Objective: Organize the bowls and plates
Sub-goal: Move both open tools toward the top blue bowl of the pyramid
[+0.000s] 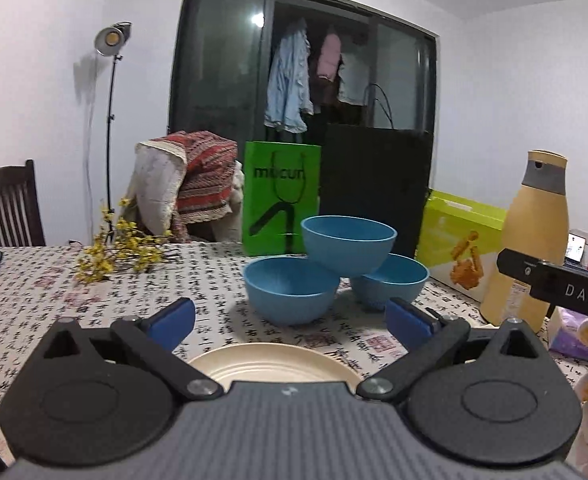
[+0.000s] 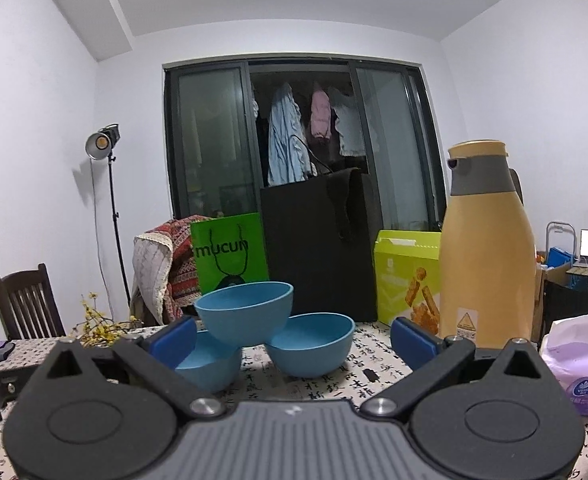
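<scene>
Both grippers, left (image 1: 289,322) and right (image 2: 291,340), are holding their fingers wide, gripping nothing. Three blue bowls (image 1: 348,248) are sitting ahead of the fingers, one perched atop two; a cream plate (image 1: 273,364) is lying below the left fingers on the tabletop (image 1: 45,280).

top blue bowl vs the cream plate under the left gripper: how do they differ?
Colour: the top blue bowl is matte blue; the cream plate is pale cream.
Shape: the bowl is deep and rounded; the plate is shallow and flat with ridged rings.
Pose: the bowl sits tilted, propped on the rims of two other blue bowls; the plate lies flat on the patterned tablecloth.
Shared: both are round tableware, and neither is gripped.
</scene>
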